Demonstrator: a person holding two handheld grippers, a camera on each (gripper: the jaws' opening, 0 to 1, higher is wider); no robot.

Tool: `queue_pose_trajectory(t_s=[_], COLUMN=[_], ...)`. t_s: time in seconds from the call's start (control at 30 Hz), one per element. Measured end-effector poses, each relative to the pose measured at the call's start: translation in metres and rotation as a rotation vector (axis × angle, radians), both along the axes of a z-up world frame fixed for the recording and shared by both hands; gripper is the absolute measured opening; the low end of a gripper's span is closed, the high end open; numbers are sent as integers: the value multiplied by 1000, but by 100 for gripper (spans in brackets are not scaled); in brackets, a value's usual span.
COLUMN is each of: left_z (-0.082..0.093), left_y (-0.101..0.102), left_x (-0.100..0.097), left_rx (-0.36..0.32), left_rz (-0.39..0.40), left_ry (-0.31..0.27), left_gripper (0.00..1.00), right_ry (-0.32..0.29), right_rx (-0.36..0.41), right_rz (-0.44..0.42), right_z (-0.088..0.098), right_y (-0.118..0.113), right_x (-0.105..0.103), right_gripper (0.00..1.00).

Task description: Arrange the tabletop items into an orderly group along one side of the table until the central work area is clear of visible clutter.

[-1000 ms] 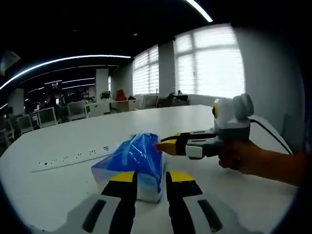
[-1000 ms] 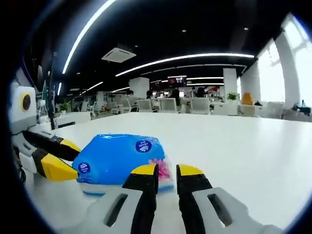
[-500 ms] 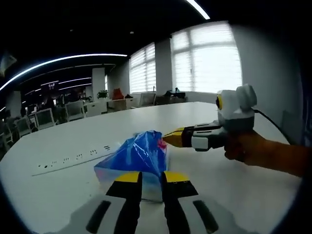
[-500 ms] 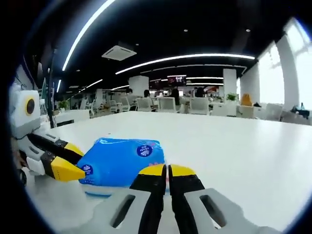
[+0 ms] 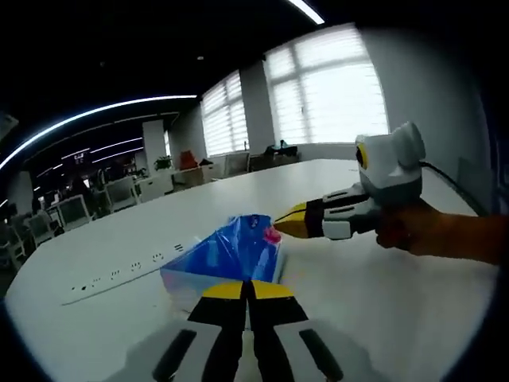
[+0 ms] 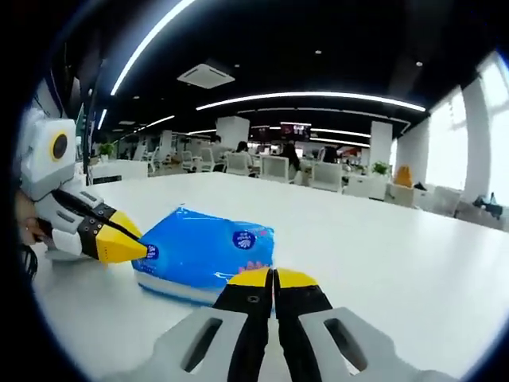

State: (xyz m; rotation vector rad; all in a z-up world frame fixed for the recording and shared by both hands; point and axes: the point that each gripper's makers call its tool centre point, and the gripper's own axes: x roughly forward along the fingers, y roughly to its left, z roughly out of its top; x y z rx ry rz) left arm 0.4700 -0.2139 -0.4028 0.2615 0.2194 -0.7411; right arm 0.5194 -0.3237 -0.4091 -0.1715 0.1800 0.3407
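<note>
Labels on the blue plastic-wrapped soft tissue pack (image 6: 203, 255) are two small round dark-blue stickers with white marks, one on the top face near the middle of the right gripper view and one at its left end; their writing is too small to read. A pink patch of the wrapper peeks out just above the right gripper (image 6: 273, 277), whose yellow-tipped black jaws are pressed together on the pack's near edge. In the left gripper view the same pack (image 5: 231, 255) sits at centre, its glossy film creased into a ridge, with its lower part hidden behind the left gripper (image 5: 247, 290), whose jaws are likewise closed on the pack's end. The pack rests on the smooth white table (image 5: 382, 294), pinched from opposite ends. A flat white power strip (image 5: 127, 270) with a row of dark sockets lies at the left of the left gripper view, its far end cut off by the picture's edge. A hand (image 5: 409, 231) at right grips the other tool's white handle. Office chairs and desks beyond are blurred.
</note>
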Motion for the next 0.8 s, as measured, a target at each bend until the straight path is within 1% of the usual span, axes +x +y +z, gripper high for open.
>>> queue_pose_trajectory(t_s=[0.03,0.07,0.27,0.43,0.5,0.57,0.6,0.63,0.67,0.8], left_z=[1,2,5,11,14,19,21,25,26,30], left_y=[1,1,6,9,10,11,11,13,13,18], left_x=[0,0,-1,-2,-4,-6,-6,-5,-6,-9], left_rx=[11,21,38,41,45,39,40,70,80,70], left_rz=[0,-4,-16,-16,-18,-23,-24,-21,-22,-20], left_ry=[-11,-18,-46,-66,-76,-83,-87,-119,-129,-136], left_gripper=[0,0,0,0,0,0,0,0,0,0], right_ry=[-5,-20,-63,-93,-110,-128,-135,-135,-143,-170], right_rx=[-9,-35,-145,-159,-182,-295,-300,-288,-289,-315], right_rz=[1,1,9,3,-1,-1,3,4,3,2], right_z=[1,3,12,21,26,29,31,32,35,43], right_y=[1,1,5,8,9,10,13,16,17,21], right_x=[-1,-2,-11,-17,-18,-20,-22,-25,-27,-33], right_gripper=[0,0,0,0,0,0,0,0,0,0])
